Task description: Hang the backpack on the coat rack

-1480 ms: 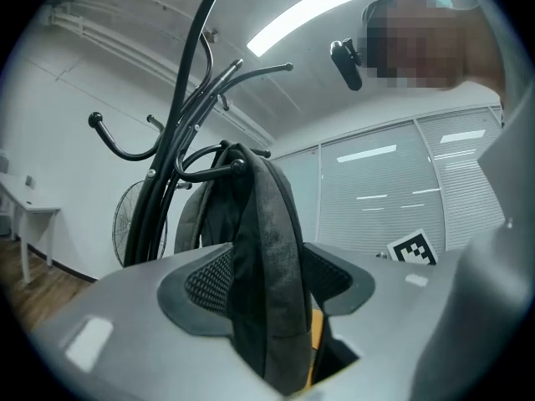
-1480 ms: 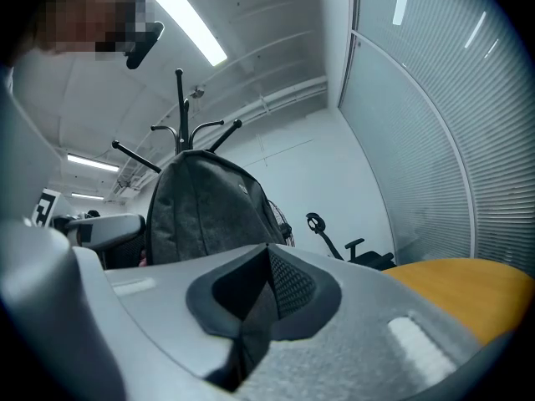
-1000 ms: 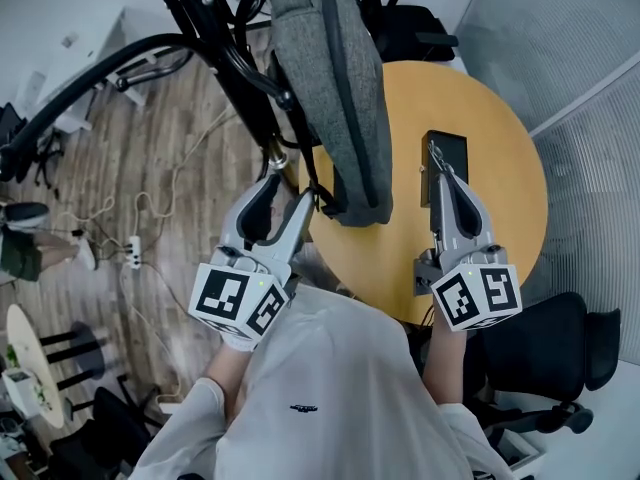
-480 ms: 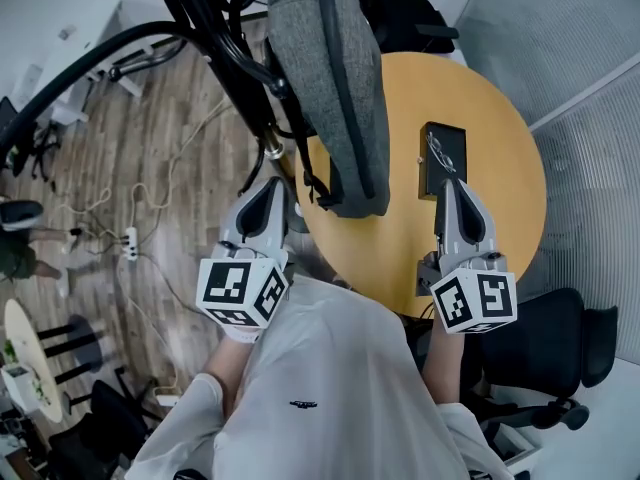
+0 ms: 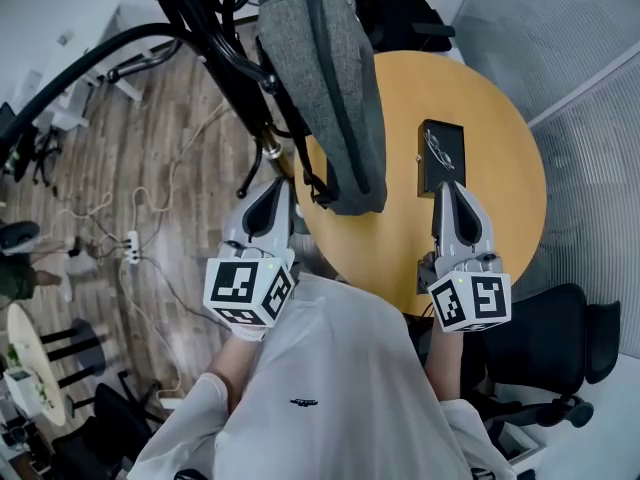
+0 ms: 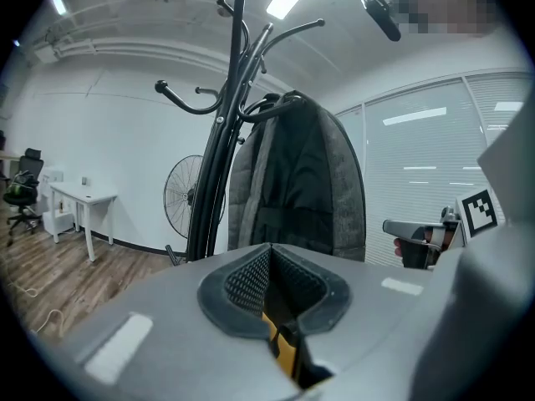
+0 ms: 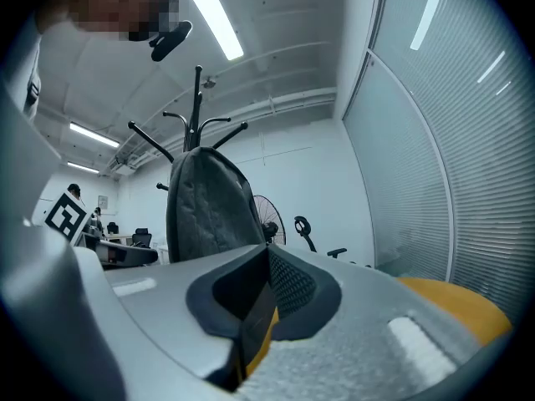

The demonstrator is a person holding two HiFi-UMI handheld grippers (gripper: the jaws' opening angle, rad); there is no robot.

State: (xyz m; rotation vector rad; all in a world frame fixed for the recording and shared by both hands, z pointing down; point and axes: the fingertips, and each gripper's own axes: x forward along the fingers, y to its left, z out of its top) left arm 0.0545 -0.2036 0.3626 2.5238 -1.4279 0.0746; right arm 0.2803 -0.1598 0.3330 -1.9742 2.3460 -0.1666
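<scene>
Here the largest thing is the round wooden desk (image 5: 500, 118), which stands beside a glass wall with blinds (image 5: 590, 88). A black office chair (image 5: 550, 343) is near the edge of the desk, on the person's right side.

Next to the desk, on the wooden floor (image 5: 150, 188), stands the black coat rack (image 5: 215, 53). In the left gripper view its pole (image 6: 219, 140) goes straight up and the curved hooks spread out at the top.

The grey backpack (image 5: 325, 78) hangs on this coat rack. Its long axis is upright: the top end is at the hooks and the bottom end points down, and in the head view it hangs over the edge of the desk. In the left gripper view the backpack (image 6: 301, 182) shows its dark inner side with the straps, and the top sits on one hook. In the right gripper view the backpack (image 7: 209, 207) shows its plain grey side.

The left gripper (image 5: 274, 186) is just below the bottom of the backpack in the head view and does not touch it. Its jaws are pressed together and nothing is between them. The right gripper (image 5: 447, 188) is over the desk, well apart from the backpack. Its jaws are also pressed together, with nothing inside.

A small black flat thing (image 5: 442, 153) lies on the desk just in front of the right gripper; what it is I cannot tell.
</scene>
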